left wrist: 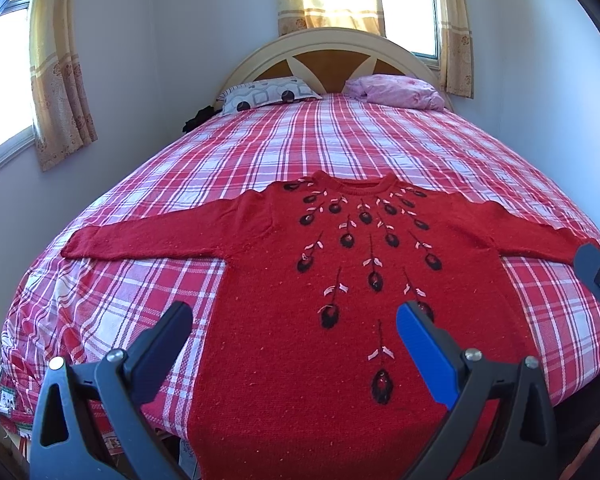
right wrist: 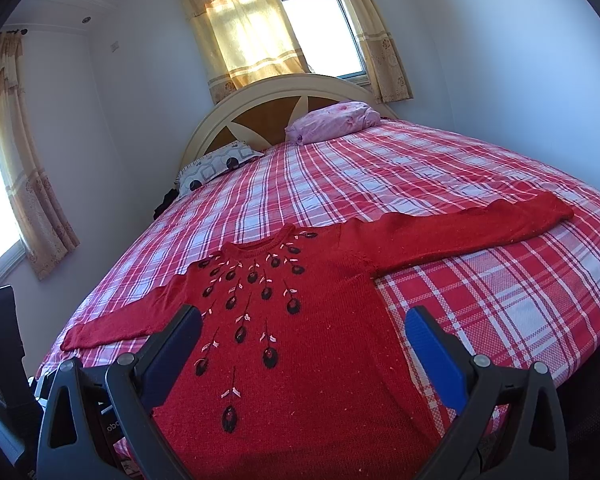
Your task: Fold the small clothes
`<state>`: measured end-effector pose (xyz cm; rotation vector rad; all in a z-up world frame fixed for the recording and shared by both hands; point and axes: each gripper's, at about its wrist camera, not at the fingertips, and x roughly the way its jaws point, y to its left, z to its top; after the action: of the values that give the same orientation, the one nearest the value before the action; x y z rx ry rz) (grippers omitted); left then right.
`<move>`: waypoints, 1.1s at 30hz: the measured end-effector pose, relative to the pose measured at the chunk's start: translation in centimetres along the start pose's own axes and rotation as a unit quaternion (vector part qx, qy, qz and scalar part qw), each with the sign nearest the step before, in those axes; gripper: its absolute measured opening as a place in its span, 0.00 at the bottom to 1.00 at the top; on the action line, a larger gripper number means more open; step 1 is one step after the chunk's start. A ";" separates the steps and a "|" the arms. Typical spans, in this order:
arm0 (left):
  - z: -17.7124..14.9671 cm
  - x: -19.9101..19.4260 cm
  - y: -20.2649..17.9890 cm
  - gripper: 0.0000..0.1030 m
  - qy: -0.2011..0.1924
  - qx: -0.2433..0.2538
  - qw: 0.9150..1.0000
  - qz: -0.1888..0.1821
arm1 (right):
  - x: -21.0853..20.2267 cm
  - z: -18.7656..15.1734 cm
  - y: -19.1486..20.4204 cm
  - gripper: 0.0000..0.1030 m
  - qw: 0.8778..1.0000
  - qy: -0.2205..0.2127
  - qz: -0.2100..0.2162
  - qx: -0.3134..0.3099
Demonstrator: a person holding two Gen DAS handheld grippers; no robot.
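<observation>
A small red knitted sweater [left wrist: 292, 288] with black and pink embroidered flowers lies flat, front up, on the bed, both sleeves spread out sideways, neck toward the headboard. In the right wrist view the same sweater [right wrist: 320, 320] shows with its right sleeve [right wrist: 480, 224] stretched toward the bed's edge. My left gripper [left wrist: 294, 316] hovers open above the sweater's lower body, holding nothing. My right gripper [right wrist: 304, 322] is also open over the lower body, empty. The right gripper's finger [left wrist: 598, 276] shows at the right edge of the left wrist view, near the right sleeve's cuff.
The bed [left wrist: 340, 140] has a red and white plaid sheet. A patterned pillow [left wrist: 266, 94] and a pink pillow [left wrist: 396, 90] lie by the cream headboard [left wrist: 332, 46]. Curtained windows are behind and to the left. A dark object [left wrist: 198, 118] sits at the bed's left side.
</observation>
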<state>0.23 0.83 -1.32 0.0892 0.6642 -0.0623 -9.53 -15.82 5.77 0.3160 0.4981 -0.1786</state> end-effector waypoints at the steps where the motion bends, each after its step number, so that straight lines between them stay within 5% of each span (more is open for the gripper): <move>1: 0.0 0.0 0.0 1.00 0.001 0.001 1.000 0.001 | 0.0 0.0 0.0 0.99 1.000 0.000 0.000 0.000; 22: -0.1 0.8 0.5 1.00 0.019 -0.011 1.000 -0.002 | 0.7 -0.2 -0.4 0.99 1.000 0.005 -0.008 0.002; 33: -0.1 3.5 0.5 1.00 0.030 0.005 0.999 -0.012 | 2.5 1.6 -6.7 0.99 0.995 -0.008 -0.082 0.056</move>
<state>2.97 1.28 -3.57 0.0938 0.7241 -0.0857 -8.24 -22.86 4.18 0.3822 0.4993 -0.3690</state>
